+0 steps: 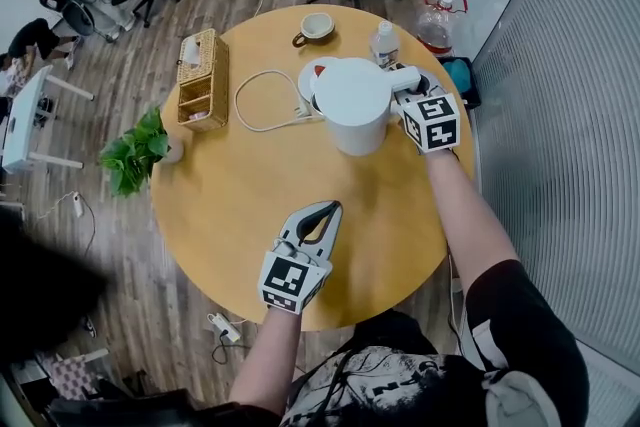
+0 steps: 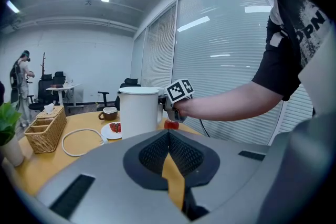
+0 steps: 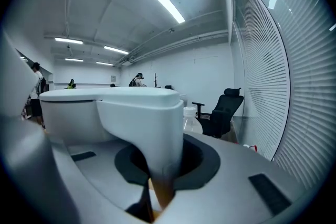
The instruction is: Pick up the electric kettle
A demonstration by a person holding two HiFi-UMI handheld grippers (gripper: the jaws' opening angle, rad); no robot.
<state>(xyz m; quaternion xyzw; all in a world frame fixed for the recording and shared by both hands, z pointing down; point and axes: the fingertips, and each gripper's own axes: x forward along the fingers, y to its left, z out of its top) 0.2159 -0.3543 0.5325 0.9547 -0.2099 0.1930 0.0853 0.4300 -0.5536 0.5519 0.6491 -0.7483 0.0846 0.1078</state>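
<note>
A white electric kettle [image 1: 352, 105] stands upright on the round wooden table [image 1: 250, 205], right of its middle. My right gripper [image 1: 402, 88] reaches in from the kettle's right side and is shut on its white handle [image 3: 152, 134], which fills the space between the jaws in the right gripper view. The kettle's body [image 3: 73, 118] lies just left of the handle there. My left gripper [image 1: 328, 210] hovers over the table's near part, well apart from the kettle, its jaws shut and holding nothing. From the left gripper view the kettle [image 2: 139, 111] shows ahead, with the right gripper's marker cube beside it.
A white cord [image 1: 262, 102] loops left of the kettle toward a wicker basket [image 1: 203, 80]. Behind the kettle are a plate with red food [image 2: 113, 128], a cup [image 1: 316, 26] and a plastic bottle [image 1: 384, 43]. A potted plant [image 1: 135, 153] sits at the table's left edge.
</note>
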